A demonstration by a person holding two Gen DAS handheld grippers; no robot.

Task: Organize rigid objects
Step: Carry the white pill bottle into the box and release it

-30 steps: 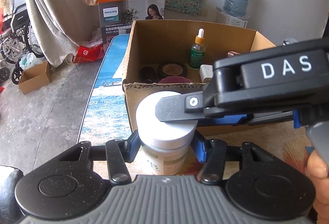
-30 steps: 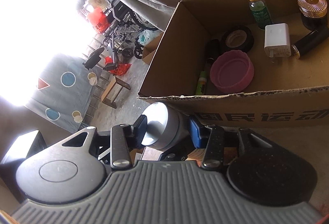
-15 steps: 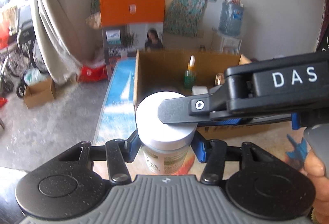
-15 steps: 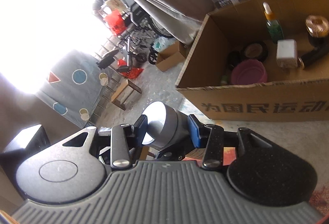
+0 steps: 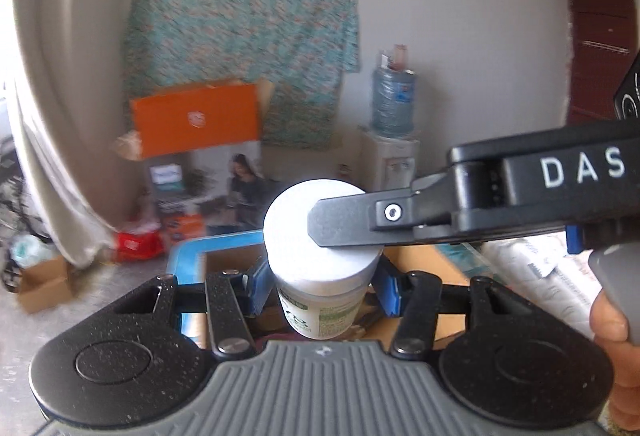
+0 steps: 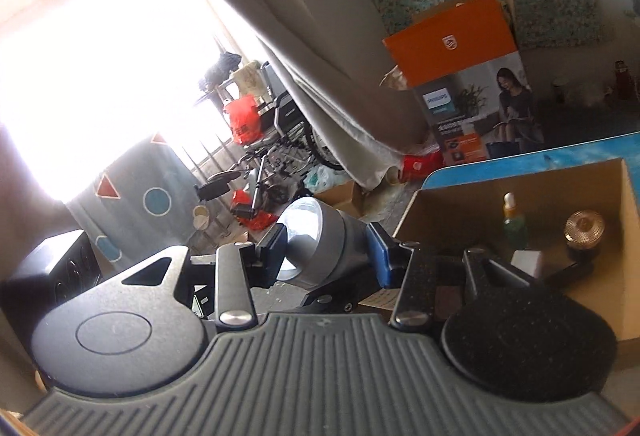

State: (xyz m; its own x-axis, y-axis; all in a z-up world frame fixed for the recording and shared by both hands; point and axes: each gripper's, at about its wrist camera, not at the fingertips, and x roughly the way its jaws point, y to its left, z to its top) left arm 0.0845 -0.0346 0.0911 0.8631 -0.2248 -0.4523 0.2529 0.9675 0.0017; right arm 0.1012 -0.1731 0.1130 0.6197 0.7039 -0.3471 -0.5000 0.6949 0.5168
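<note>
Left wrist view level toward wall; right wrist view tilted toward window; both share orange box

background clutter only

patterned teal cloth hanging on the back wall, orange-topped philips box standing on the floor beneath it. water dispenser with blue bottle to the right of the box, dark red door at far right. pale curtain draped beside a blown-out bright window, wheelchair parked behind it. small open carton on the grey floor, red bag near the curtain hem.
</note>
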